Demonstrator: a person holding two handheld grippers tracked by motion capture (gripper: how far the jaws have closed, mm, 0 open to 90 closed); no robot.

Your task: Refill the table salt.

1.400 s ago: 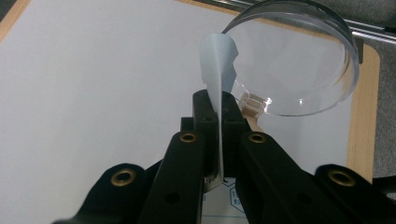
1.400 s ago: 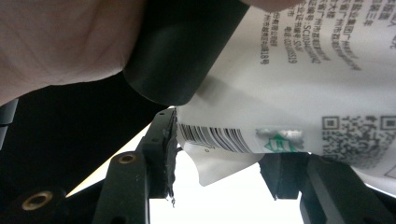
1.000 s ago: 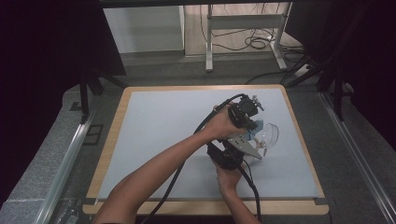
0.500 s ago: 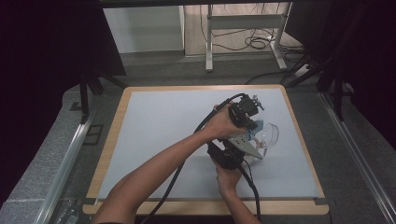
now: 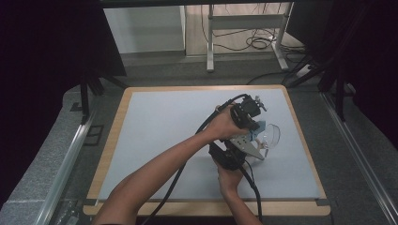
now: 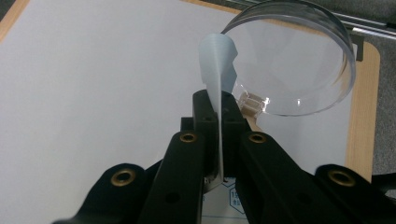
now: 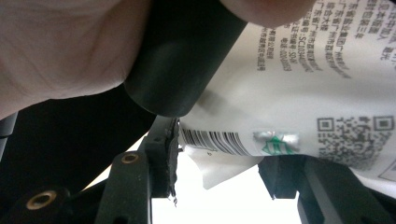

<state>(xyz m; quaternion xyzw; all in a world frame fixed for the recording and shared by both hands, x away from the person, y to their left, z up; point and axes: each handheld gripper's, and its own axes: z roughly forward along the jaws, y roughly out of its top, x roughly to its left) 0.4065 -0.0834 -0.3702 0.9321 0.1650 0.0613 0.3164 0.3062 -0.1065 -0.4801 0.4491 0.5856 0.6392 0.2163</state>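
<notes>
A white packet (image 7: 289, 93) printed with a barcode and a QR code lies between the jaws of my right gripper (image 7: 224, 168), which press on its sides. Its pale blue top flap (image 6: 217, 60) stands upright, pinched flat in my left gripper (image 6: 219, 105). Just beyond the flap sits a clear plastic bowl (image 6: 303, 70). In the high view both grippers meet right of the mat's middle: the left gripper (image 5: 256, 124) comes from above, the right gripper (image 5: 248, 147) from below, and the bowl (image 5: 271, 133) is beside them on the right.
The pale grey mat (image 5: 164, 122) covers a wood-rimmed table (image 5: 110, 140) with free room to the left and the front. The left hand (image 7: 60, 46) and its black handle (image 7: 187, 60) hang close over the right gripper. Metal rails (image 5: 356, 154) flank the table.
</notes>
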